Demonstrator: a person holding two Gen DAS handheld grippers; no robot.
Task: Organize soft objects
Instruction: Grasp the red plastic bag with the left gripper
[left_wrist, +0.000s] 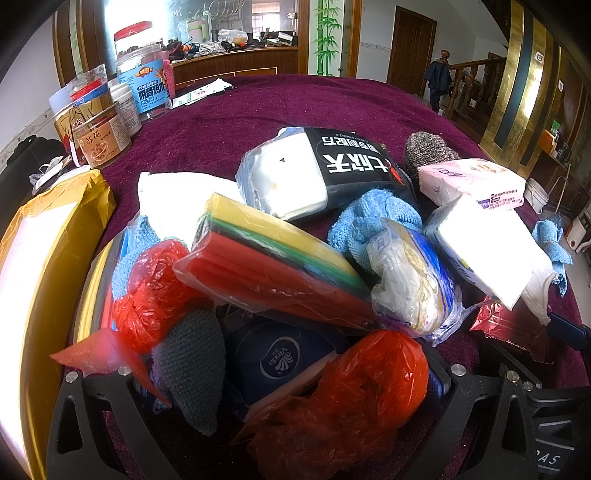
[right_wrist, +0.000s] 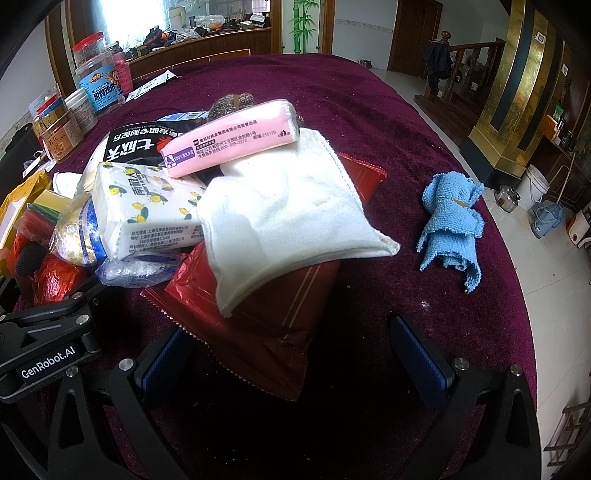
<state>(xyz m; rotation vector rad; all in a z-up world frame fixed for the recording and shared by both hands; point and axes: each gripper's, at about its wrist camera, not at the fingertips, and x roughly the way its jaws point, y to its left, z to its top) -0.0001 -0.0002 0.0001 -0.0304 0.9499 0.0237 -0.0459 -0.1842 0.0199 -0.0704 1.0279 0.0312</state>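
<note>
— What carries it all?

— A round bench under a dark maroon velvety cloth (right_wrist: 369, 122).

— What lies right on the cloth?

— On the right, well apart from the heap, a crumpled light-blue terry rag (right_wrist: 452, 227). Near the middle, a dark red foil packet with a serrated edge (right_wrist: 273, 325), flat on the cloth under a white folded towel (right_wrist: 291, 218).

— And the left?

— At the far left, a cluster of clear plastic snack jars (left_wrist: 110, 99), with white paper leaflets (left_wrist: 203, 92) just beside them. At the near left, a yellow padded envelope (left_wrist: 48, 240) on the edge.
</note>
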